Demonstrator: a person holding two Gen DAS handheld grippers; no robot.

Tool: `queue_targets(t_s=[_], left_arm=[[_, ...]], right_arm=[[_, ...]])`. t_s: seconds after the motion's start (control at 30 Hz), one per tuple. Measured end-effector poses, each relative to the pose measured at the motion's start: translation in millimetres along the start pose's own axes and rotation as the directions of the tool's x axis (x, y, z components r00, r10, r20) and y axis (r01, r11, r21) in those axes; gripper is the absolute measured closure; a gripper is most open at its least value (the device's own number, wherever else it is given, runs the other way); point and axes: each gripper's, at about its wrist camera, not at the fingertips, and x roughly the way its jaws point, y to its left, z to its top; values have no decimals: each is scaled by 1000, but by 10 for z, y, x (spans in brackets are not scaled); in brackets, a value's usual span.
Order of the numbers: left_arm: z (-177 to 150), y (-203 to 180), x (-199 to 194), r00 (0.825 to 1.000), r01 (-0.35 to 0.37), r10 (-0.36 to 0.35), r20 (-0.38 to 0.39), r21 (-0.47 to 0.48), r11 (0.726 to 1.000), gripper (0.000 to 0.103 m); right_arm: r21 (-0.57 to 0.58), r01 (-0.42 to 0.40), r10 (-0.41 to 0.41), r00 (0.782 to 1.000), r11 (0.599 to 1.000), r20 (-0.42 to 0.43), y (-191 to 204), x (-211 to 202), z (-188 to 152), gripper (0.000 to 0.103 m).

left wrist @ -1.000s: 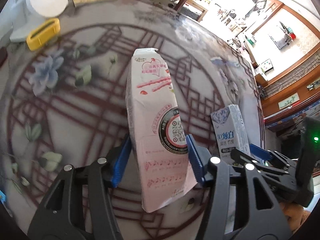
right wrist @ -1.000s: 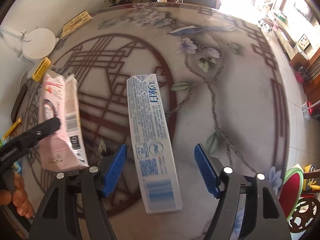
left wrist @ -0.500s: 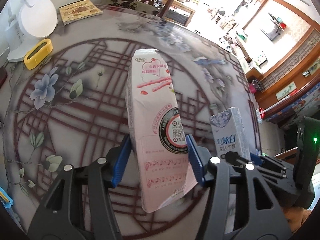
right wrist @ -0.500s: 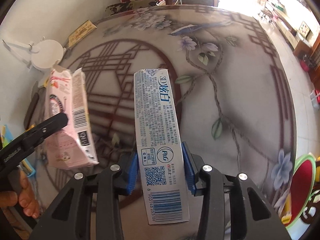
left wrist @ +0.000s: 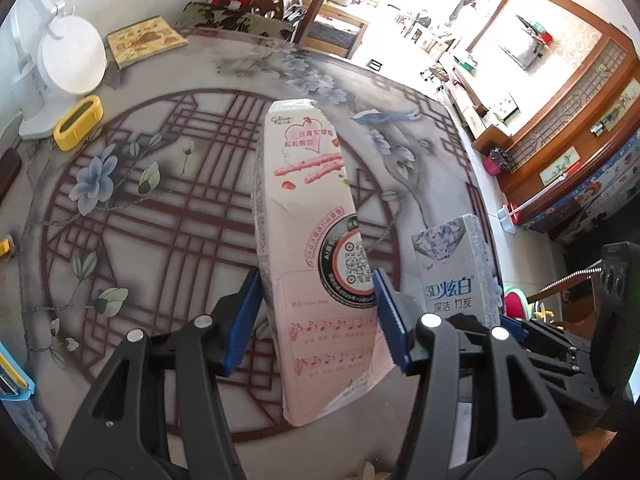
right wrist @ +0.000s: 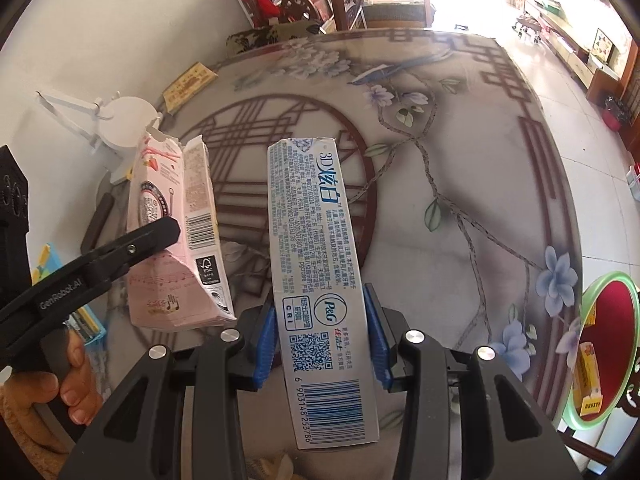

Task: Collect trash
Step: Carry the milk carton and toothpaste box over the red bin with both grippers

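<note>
Left wrist view: left gripper (left wrist: 316,312) clamped on crumpled pink cardboard snack box (left wrist: 308,240), long axis running straight out along the fingers, held clear above floral-patterned round table (left wrist: 160,216); white-blue toothpaste carton (left wrist: 452,272) just to the right in the other tool. Right wrist view: right gripper (right wrist: 320,340) pinched narrow on that toothpaste carton (right wrist: 316,248), also lengthwise along fingers, pink box (right wrist: 172,240) near on left. Green-rimmed red bin (right wrist: 604,360) lay off table edge far right, nearer right hand, probably the drop point.

I get strong daylight from the far room, blown out white at the top; the tabletop (left wrist: 192,216) stays sharp, and fisheye bending darkens both views' corners.
</note>
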Motion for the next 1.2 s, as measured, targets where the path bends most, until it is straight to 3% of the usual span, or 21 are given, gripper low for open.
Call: queue_targets(t_s=[0.6, 1.2], left_arm=[[-268, -716, -190, 997, 71, -68, -27, 170, 983, 49], [-487, -1472, -71, 985, 168, -144, -95, 347, 923, 48]], right_arm=[[149, -9, -6, 995, 989, 102, -360, -683, -595, 64], [339, 54, -120, 977, 939, 177, -957, -1163, -1030, 64]])
